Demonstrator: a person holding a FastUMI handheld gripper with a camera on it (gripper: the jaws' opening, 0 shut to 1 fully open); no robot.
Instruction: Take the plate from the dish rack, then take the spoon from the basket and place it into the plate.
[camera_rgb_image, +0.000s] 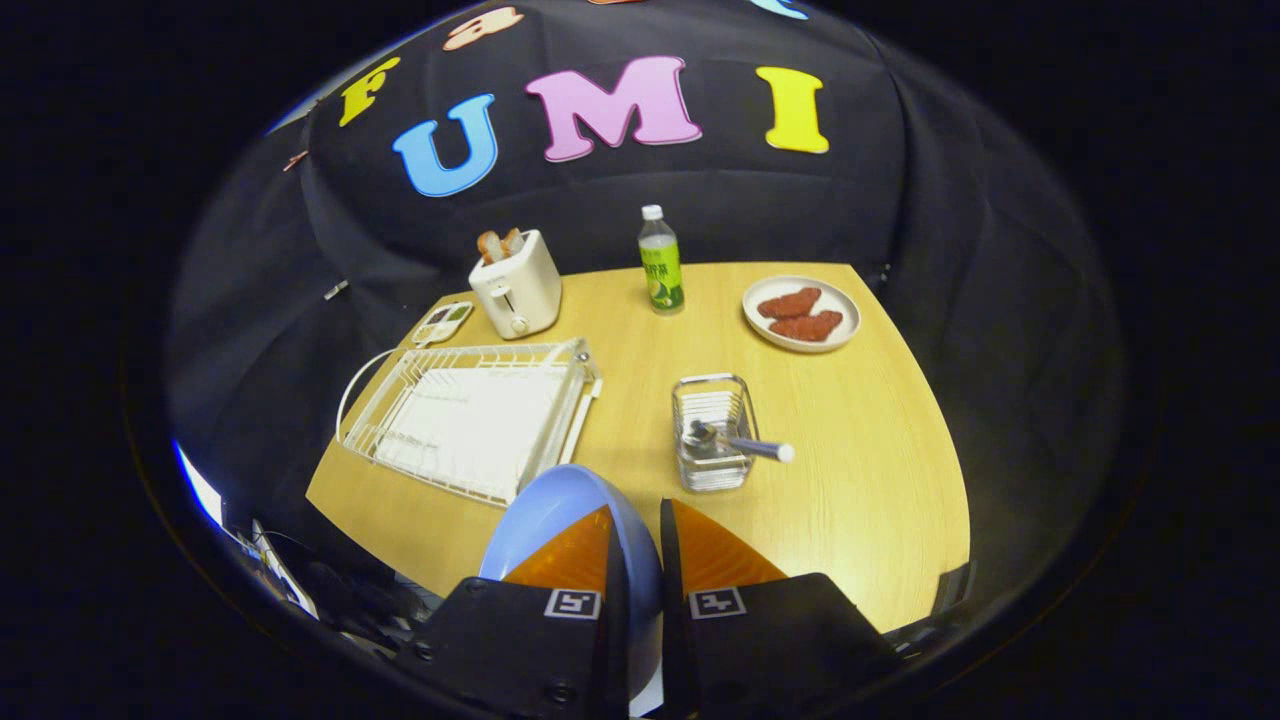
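Note:
My gripper (640, 515) is shut on a light blue plate (545, 510), held on edge between the two fingers and lifted above the near part of the table. Just beyond and to the left lies the white wire dish rack (470, 420), with nothing standing in it. A small clear wire basket (712, 430) stands just ahead of the fingers, slightly right. In it lies a spoon (735, 443), bowl inside and handle sticking out over the basket's right side.
On the wooden table (860, 450) a white toaster (517, 285) with bread stands at the far left. A green-labelled bottle (660, 262) is at the far middle. A white plate of reddish food (802, 313) sits far right. A small device (443, 322) lies by the toaster.

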